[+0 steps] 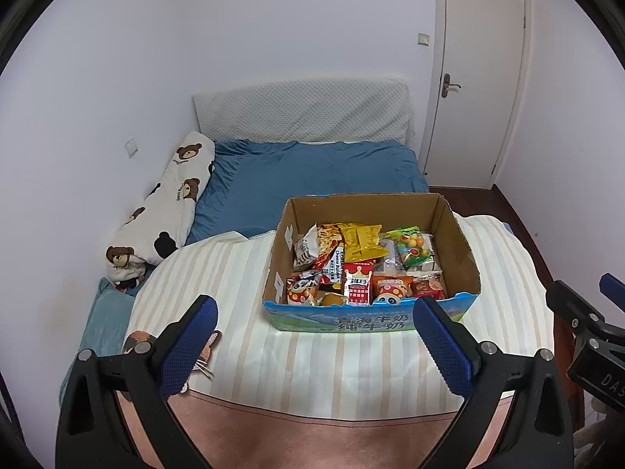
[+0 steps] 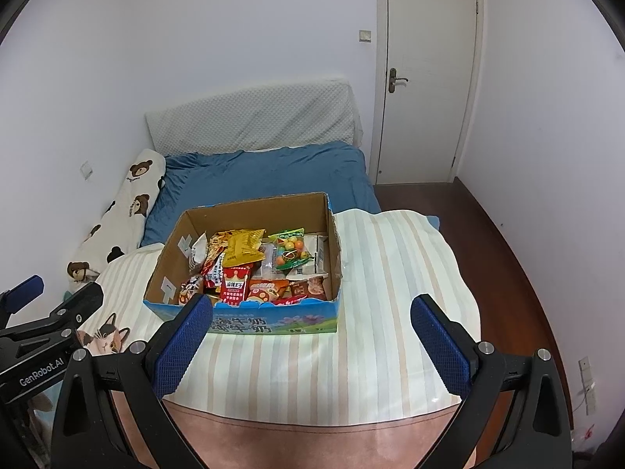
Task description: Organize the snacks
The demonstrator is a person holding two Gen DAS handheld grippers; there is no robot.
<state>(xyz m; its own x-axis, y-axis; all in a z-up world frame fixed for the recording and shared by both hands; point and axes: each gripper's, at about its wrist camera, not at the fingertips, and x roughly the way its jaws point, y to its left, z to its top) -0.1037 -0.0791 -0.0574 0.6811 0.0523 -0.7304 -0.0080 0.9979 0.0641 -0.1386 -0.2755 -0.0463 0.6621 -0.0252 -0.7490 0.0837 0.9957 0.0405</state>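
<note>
An open cardboard box (image 1: 461,242) (image 2: 172,258) with a blue printed front stands on the striped blanket. It holds several snack packets: a yellow bag (image 1: 361,240) (image 2: 244,248), a bag of coloured candy balls (image 1: 412,248) (image 2: 291,252), a red packet with a crown (image 1: 357,283) (image 2: 235,285). My left gripper (image 1: 316,312) hovers open in front of the box with nothing between its blue pads. My right gripper (image 2: 312,310) is open too, near the box's front right, and holds nothing. Each gripper shows at the edge of the other's view.
The striped blanket (image 1: 242,273) (image 2: 398,273) covers the near end of a bed with a blue sheet (image 1: 312,172). A bear-print pillow (image 1: 164,211) lies along the left wall. A white door (image 2: 425,78) and dark wood floor (image 2: 504,242) are to the right.
</note>
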